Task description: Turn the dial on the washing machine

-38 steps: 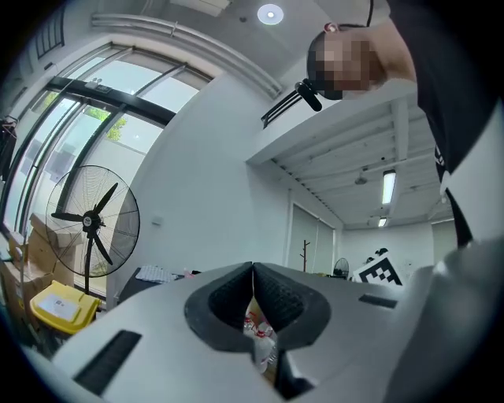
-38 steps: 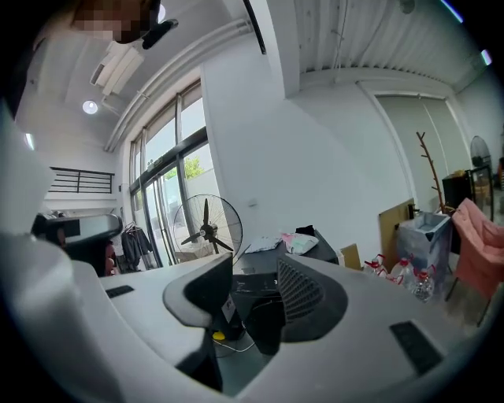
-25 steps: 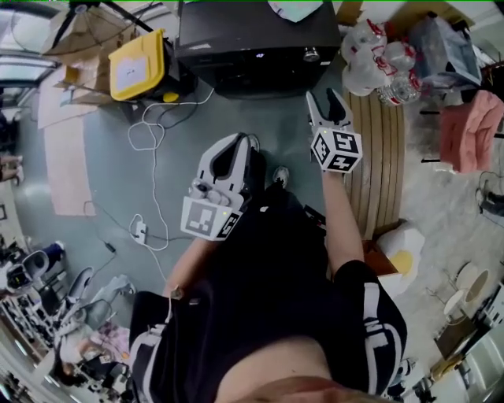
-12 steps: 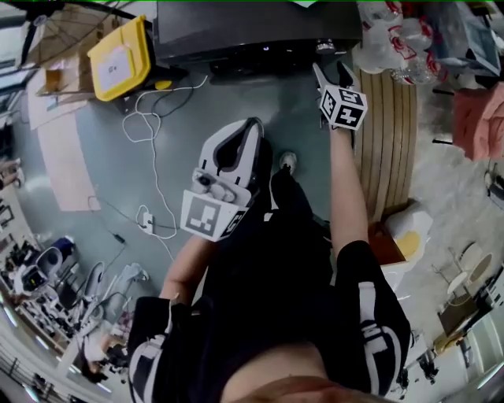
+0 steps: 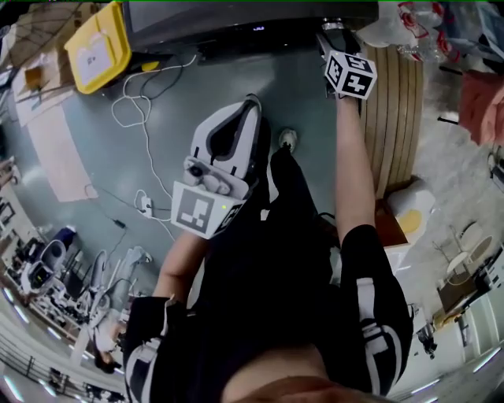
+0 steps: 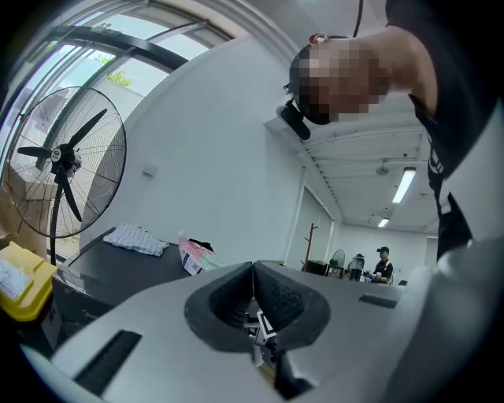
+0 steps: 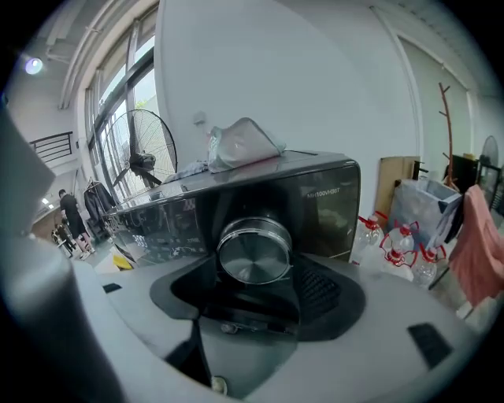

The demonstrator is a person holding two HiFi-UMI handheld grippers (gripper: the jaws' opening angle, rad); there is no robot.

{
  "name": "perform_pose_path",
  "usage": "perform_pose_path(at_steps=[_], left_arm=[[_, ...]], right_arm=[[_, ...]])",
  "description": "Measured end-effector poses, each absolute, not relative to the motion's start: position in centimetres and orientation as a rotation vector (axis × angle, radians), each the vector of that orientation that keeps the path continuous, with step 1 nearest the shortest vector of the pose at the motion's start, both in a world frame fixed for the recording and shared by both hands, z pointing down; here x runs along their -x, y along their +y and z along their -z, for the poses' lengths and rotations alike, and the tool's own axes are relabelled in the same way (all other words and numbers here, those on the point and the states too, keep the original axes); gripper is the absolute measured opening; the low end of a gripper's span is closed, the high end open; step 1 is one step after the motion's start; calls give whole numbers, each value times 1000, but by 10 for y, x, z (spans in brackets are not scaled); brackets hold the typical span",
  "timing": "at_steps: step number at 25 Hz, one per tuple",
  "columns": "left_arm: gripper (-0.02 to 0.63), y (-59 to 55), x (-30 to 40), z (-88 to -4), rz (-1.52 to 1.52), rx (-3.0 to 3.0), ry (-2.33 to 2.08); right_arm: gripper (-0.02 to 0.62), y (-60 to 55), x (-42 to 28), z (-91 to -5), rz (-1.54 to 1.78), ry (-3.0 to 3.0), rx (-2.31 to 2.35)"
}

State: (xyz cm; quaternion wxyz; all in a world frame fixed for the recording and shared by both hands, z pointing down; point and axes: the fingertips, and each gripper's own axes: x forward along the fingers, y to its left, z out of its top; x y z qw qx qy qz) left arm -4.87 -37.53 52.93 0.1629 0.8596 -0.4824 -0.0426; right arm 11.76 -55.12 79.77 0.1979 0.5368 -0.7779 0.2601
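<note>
The dark washing machine (image 5: pixel 236 20) stands at the top of the head view. Its round silver dial (image 7: pixel 253 250) fills the middle of the right gripper view, on the glossy black front panel (image 7: pixel 323 197). My right gripper (image 5: pixel 334 35) reaches the panel's right end; its jaws are opening, with the dial between them and the pads off its rim (image 7: pixel 256 285). My left gripper (image 5: pixel 246 110) is held back at waist height, well short of the machine, pointing forward. In the left gripper view its jaws (image 6: pixel 253 271) meet with nothing between them.
A yellow bin (image 5: pixel 98 47) and a looped white cable (image 5: pixel 138 110) lie on the floor left of the machine. A slatted wooden bench (image 5: pixel 394 118), water bottles (image 7: pixel 402 240) and pink cloth (image 5: pixel 482 102) are on the right. A standing fan (image 6: pixel 67 157) is behind the machine.
My right gripper has moved forward from mid-floor up to the machine's front panel. The left gripper has stayed low by the person's body.
</note>
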Motion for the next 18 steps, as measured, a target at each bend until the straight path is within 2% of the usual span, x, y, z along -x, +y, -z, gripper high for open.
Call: perform_pose_path(at_steps=[6,12,18], left_arm=[[21,-380,50,-537,105,-2453,-1363],[21,-378,52,-542,95,-2441,-1368],[21,-373,54,-542,103,-2441,-1372]], right_arm=[[314,-556,-119,-800,-696,-2173,-1505],[310,-555,-117,-799,-303,-1948,-1473],[319,-555,-115,-800,-266,-1956,-1458]])
